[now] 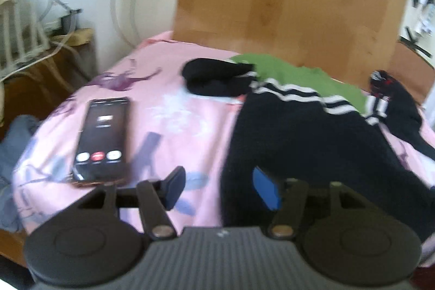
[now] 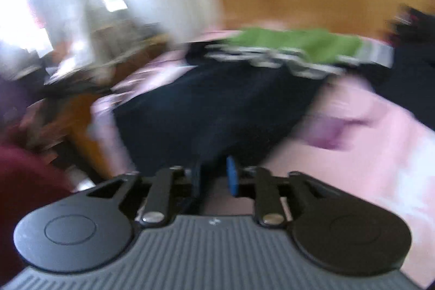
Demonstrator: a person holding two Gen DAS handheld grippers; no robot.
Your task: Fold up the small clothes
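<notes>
The dark garment [image 1: 304, 143] with white stripes lay spread on the pink sheet [image 1: 174, 110] of the bed, overlapping a green garment [image 1: 304, 75] behind it; a small black piece [image 1: 214, 78] sat to its left and another dark item [image 1: 394, 99] to its right. A phone [image 1: 103, 135] with a lit screen rested on the sheet, apart from the clothes. Left tool [image 1: 220, 186]: jaws stood apart, nothing pinched, one pad over the garment's near left edge. Right tool [image 2: 214, 178]: view heavily blurred; jaws showed a narrow gap over the garment's [image 2: 217, 110] near edge, and whether cloth lay between them could not be told. Judgement: fabric looked soft, thick and limp, light, not fragile; it would sag and bunch if lifted from one point. Best taken at the two near corners.
</notes>
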